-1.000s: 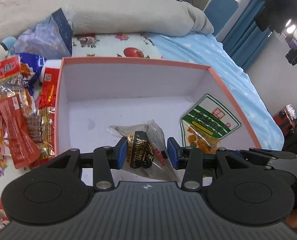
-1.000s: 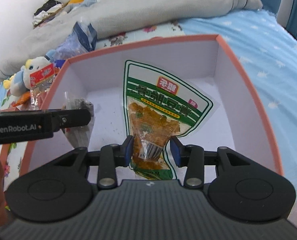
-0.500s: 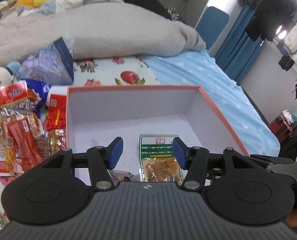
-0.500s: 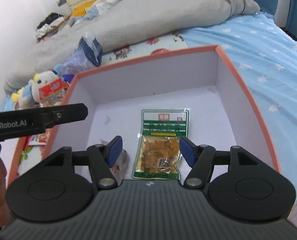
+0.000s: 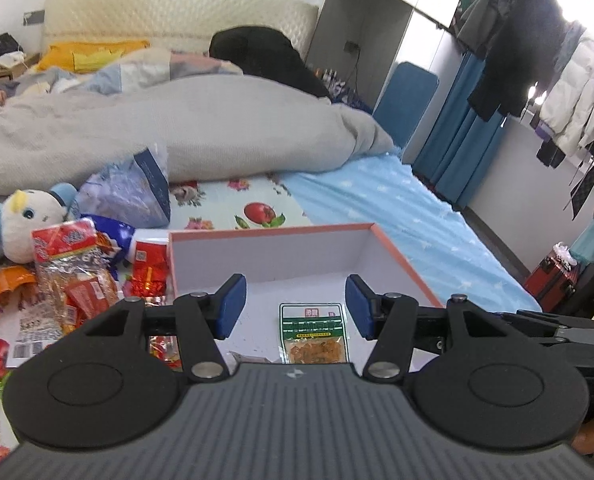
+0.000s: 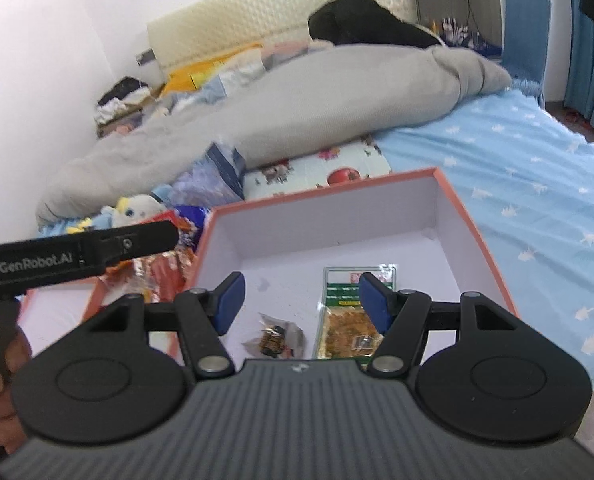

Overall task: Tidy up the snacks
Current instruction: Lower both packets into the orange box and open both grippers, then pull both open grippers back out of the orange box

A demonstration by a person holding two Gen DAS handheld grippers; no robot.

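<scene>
An orange-rimmed white box (image 5: 273, 233) (image 6: 325, 193) sits on the bed. On its floor lie a green packet of orange snack pieces (image 5: 312, 332) (image 6: 351, 322) and a small clear packet with a dark snack (image 6: 275, 338), whose tip shows in the left wrist view (image 5: 251, 359). My left gripper (image 5: 293, 306) hangs open above the box, with nothing between its blue pads. My right gripper (image 6: 301, 300) is likewise open and empty above the box. A pile of red and orange snack packets (image 5: 71, 276) lies left of the box.
A plush toy (image 5: 21, 222) and a blue-and-clear bag (image 5: 129, 192) lie behind the snack pile. A grey duvet (image 5: 157, 128) crosses the bed behind the box. The other gripper's black arm (image 6: 77, 256) and a hand (image 6: 1, 392) show at left in the right wrist view.
Both grippers let go of their packets, which now lie flat in the box. Both opened and rose back from the box, tilting up so more of the room shows.
</scene>
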